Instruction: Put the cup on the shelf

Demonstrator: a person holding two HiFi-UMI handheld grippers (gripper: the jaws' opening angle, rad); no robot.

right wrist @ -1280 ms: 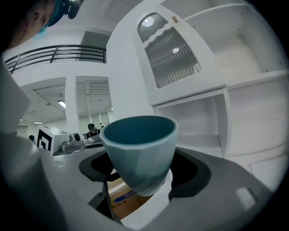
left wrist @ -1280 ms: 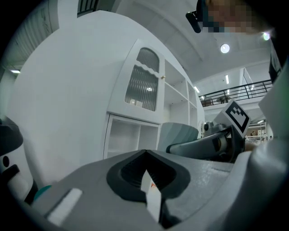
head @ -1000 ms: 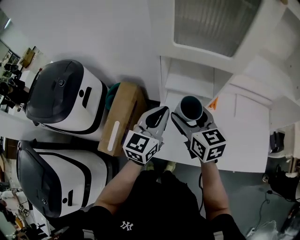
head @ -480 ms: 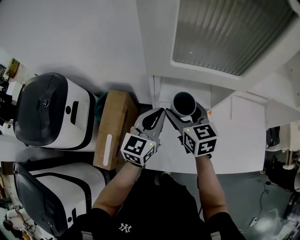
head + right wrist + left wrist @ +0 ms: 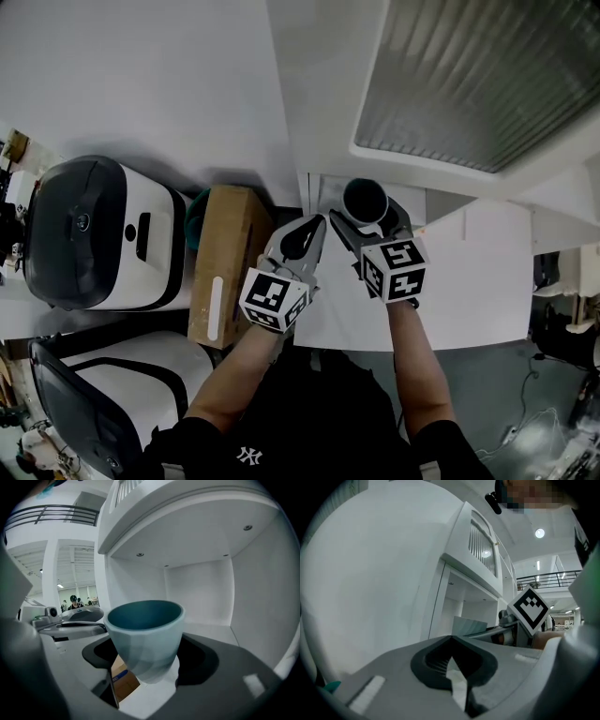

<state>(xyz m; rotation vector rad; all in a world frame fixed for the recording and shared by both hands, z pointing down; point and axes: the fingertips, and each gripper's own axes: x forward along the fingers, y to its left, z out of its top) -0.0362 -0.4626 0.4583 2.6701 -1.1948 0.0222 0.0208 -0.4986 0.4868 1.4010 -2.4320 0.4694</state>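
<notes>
White shelf [image 5: 201, 592], right gripper [image 5: 371, 219] partly hiding cup [image 5: 365, 198]

Cup [image 5: 145, 634]: matt pale blue-grey outside, faceted, looks ceramic; darker teal and smooth inside.
Shelf [image 5: 201, 592]: white, smooth board with a low sheen.
Left gripper [image 5: 451, 641]: matt grey plastic; black ribbed pads [image 5: 436, 663].
Marker cube [image 5: 394, 269]: matt black-and-white print.
Box [image 5: 225, 262]: dull brown cardboard.
Machine [image 5: 103, 234]: glossy white plastic, dark smoked lid.
Door panel [image 5: 478, 84]: ribbed, frosted.

Brown cardboard box [image 5: 123, 685] below right gripper [image 5: 146, 658]: only corner shows past jaws. Teal object [image 5: 196, 214] left of left gripper [image 5: 314, 225]: mostly hidden behind box.
</notes>
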